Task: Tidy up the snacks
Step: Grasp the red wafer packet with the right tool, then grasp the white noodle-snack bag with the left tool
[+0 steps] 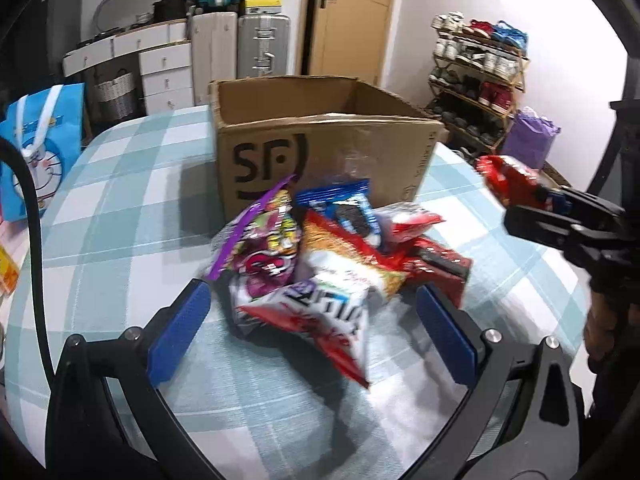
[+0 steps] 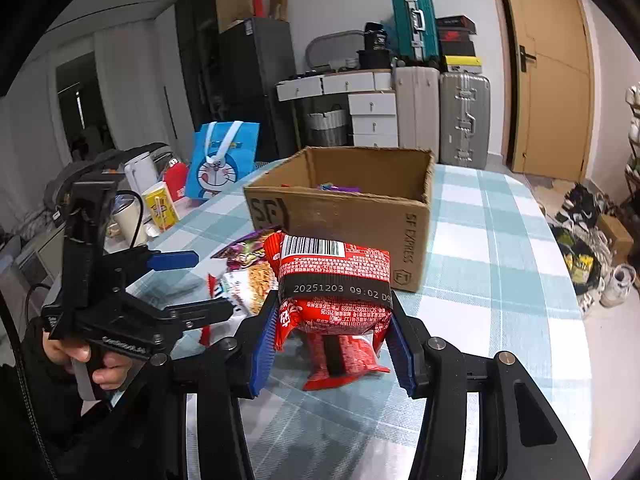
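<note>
An open cardboard box stands on the checked table; it also shows in the right wrist view, with something purple inside. A pile of snack packets lies in front of it: a purple bag, a blue cookie pack, a white-red bag, red wrappers. My left gripper is open, its pads either side of the white-red bag. My right gripper is shut on a red snack packet, held above the table; it shows at the right of the left wrist view.
A blue cartoon bag, a yellow box and cups stand at the table's left side. Suitcases, white drawers and a door are behind. A shoe rack and a purple bag stand to the right.
</note>
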